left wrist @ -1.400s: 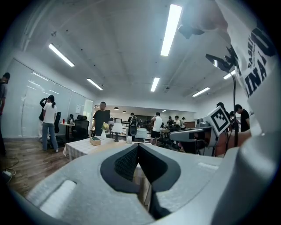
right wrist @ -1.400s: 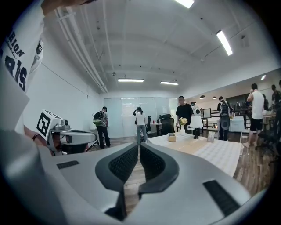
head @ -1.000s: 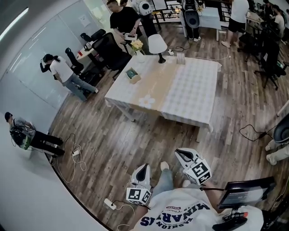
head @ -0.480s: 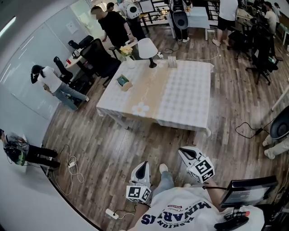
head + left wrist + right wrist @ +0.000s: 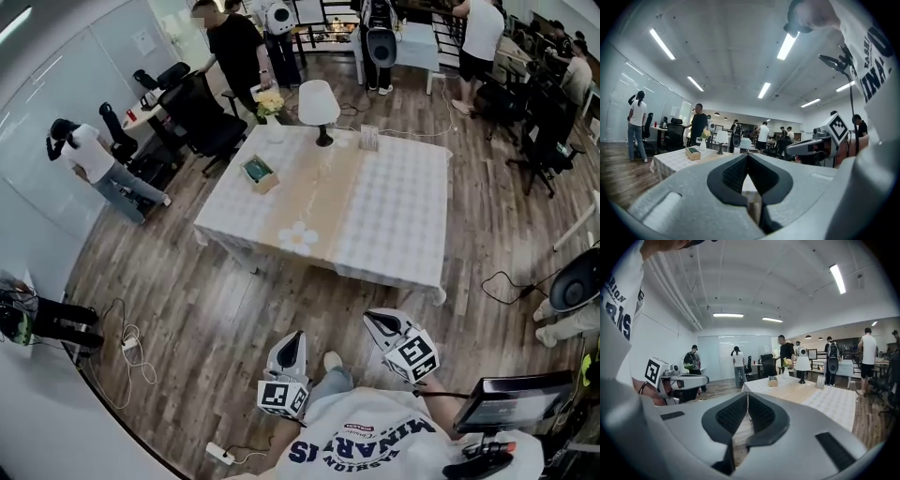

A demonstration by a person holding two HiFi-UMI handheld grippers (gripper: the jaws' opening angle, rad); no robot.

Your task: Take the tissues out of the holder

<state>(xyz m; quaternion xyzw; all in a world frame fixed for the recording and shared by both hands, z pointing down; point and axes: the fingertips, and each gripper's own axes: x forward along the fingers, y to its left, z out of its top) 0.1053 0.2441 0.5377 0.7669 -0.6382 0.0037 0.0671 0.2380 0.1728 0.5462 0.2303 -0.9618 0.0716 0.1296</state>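
Note:
The tissue holder point(image 5: 260, 172), a small wooden box with a green top, stands on the left part of the white-clothed table point(image 5: 403, 216), far ahead of both grippers. It also shows small in the left gripper view as the box point(image 5: 693, 153) and in the right gripper view as the box point(image 5: 773, 381). My left gripper point(image 5: 296, 336) is held low over the wooden floor, well short of the table, jaws shut and empty point(image 5: 747, 155). My right gripper point(image 5: 373, 319) is beside it, also shut on nothing point(image 5: 747, 393).
On the table's far edge stand a white lamp point(image 5: 319, 101), a vase of flowers point(image 5: 270, 105) and a small stand point(image 5: 369, 138). Black office chairs point(image 5: 202, 117) sit past the table's left corner. Several people stand around the room. Cables point(image 5: 131, 342) lie on the floor at left.
The person has walked toward the table, which now lies nearer in the head view. Both grippers have travelled forward with the person, still shut.

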